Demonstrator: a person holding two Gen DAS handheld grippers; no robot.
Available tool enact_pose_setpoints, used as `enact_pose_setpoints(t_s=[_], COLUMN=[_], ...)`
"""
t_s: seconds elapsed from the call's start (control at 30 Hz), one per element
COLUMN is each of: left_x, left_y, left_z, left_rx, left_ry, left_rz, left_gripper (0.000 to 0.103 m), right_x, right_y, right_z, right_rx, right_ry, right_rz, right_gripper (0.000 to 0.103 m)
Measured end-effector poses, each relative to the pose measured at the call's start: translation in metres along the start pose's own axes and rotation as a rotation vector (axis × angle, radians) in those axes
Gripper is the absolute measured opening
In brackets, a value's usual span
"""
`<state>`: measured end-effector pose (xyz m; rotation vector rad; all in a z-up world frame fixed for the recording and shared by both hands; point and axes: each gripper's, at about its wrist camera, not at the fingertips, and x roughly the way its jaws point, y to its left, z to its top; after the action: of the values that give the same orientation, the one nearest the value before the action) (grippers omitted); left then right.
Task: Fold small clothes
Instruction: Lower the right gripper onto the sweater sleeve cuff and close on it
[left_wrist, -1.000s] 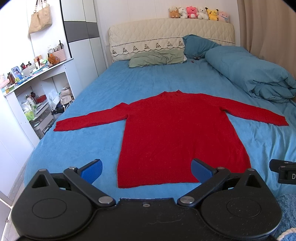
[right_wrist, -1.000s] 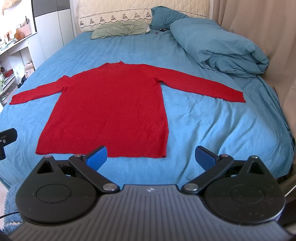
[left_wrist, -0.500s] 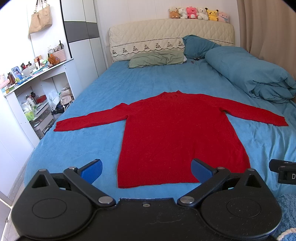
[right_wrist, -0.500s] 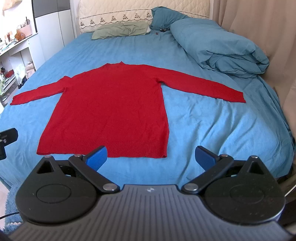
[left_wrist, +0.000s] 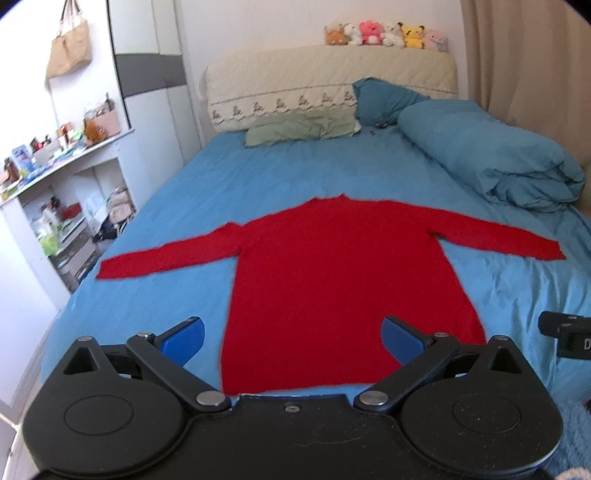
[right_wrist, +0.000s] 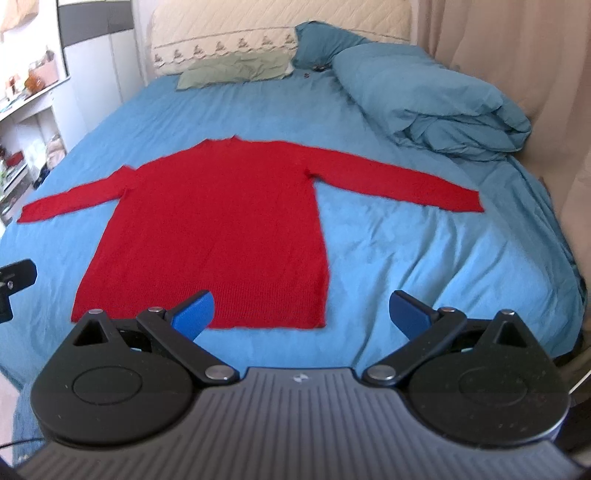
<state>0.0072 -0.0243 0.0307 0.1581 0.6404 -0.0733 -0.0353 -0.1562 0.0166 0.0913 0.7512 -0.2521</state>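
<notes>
Behind the left claw (left_wrist: 291, 338), sweater (left_wrist: 343, 280) hem hidden.

Very little can be read here. In the left wrist view, a single white capital "D" stands on the black block-shaped plastic device (left_wrist: 570, 338) that pokes in at the right edge of the picture, over the blue bedsheet; the letter is cut off by the frame, so whatever follows it cannot be told. In the right wrist view, a small pale emblem (a mark, not letters) sits at the top middle of the grey ribbed plastic gripper housing (right_wrist: 295, 413). The bottles and boxes on the white wall shelf (left_wrist: 55, 162) carry coloured labels, but all are too small and blurred to read.
</notes>
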Motion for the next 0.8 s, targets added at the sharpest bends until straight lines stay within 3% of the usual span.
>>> enact_pose_setpoints(t_s=[0.2, 0.4, 0.67, 0.8], left_x=[0.028, 0.093, 0.221, 0.292], left_y=[-0.012, -0.036, -0.079, -0.106], left_z=[0.046, 0.091, 0.14, 0.152], left_rx=[-0.021, -0.003, -0.019, -0.013], left_ry=[-0.034, -0.032, -0.006, 0.047], left_rz=[-0.118, -0.143, -0.189, -0.216], left_gripper=[0.103, 0.103, 0.103, 0.103], right_x=[0.007, 0.055, 0.172, 0.241], right_y=[-0.039, -0.099, -0.169, -0.201], right_z=[0.037, 0.075, 0.107, 0.112], right_rx=[0.072, 0.185, 0.342, 0.429], right_ry=[-0.047, -0.052, -0.027, -0.026], right_rz=[-0.041, -0.096, -0.178, -0.221], right_gripper=[0.103, 0.103, 0.103, 0.103])
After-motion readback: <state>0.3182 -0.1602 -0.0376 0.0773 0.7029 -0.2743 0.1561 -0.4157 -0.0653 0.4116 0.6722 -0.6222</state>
